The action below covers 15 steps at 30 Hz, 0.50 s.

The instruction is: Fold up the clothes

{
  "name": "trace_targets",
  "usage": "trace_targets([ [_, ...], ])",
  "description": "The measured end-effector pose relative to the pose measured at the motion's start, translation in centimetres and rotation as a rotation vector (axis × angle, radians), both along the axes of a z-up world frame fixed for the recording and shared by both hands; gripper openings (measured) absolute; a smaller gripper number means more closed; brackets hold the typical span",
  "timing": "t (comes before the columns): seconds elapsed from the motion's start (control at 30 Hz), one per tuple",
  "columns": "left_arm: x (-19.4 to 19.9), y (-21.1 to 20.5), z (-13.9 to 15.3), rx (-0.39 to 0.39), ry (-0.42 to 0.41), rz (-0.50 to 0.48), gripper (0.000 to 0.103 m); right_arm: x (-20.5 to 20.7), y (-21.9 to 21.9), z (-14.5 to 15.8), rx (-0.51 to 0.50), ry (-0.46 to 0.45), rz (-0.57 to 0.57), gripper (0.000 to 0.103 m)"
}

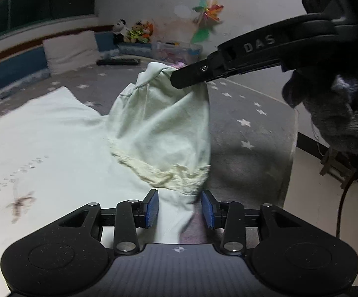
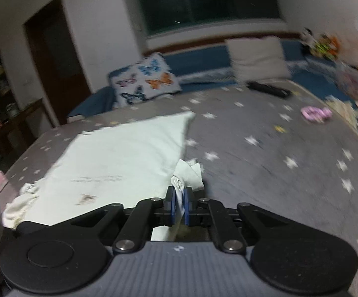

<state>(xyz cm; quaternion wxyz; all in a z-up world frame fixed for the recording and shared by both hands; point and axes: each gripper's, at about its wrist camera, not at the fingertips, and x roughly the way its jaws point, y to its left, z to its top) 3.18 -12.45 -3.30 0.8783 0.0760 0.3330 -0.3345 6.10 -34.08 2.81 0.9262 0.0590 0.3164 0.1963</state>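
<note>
With my right gripper (image 2: 179, 203) clenched on the sleeve (image 1: 164, 128) of the pale garment (image 2: 119, 158) spread on the star-patterned mat (image 2: 265, 163), and my left gripper (image 1: 180, 209) released astride its shoulder, I carry the sleeve inward, keeping it taut.

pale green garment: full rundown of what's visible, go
The pale green garment is soft, cotton-like cloth with a faint print and a cream ribbed cuff. Its body lies flat on the grey star-patterned bedcover. The right claw is shut on one bunched end, holding it raised; fabric drapes between the left claw's open pads.
</note>
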Motion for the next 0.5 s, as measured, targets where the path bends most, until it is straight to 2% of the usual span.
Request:
trace_targets([
  [0.13,-0.6,3.0,1.2,-0.004,-0.042,0.074,0.050,-0.4,2.8,1.3,-0.006,-0.034,0.099,0.006],
  [0.27,-0.9,6.9,2.0,-0.011,-0.068,0.197,0.051,-0.4,6.1,1.5,-0.022,-0.037,0.199,0.006],
  [0.5,-0.8,10.5,2.4,-0.034,-0.065,0.337,0.053,0.0,10.6,-0.5,-0.041,0.038,0.322,0.011],
])
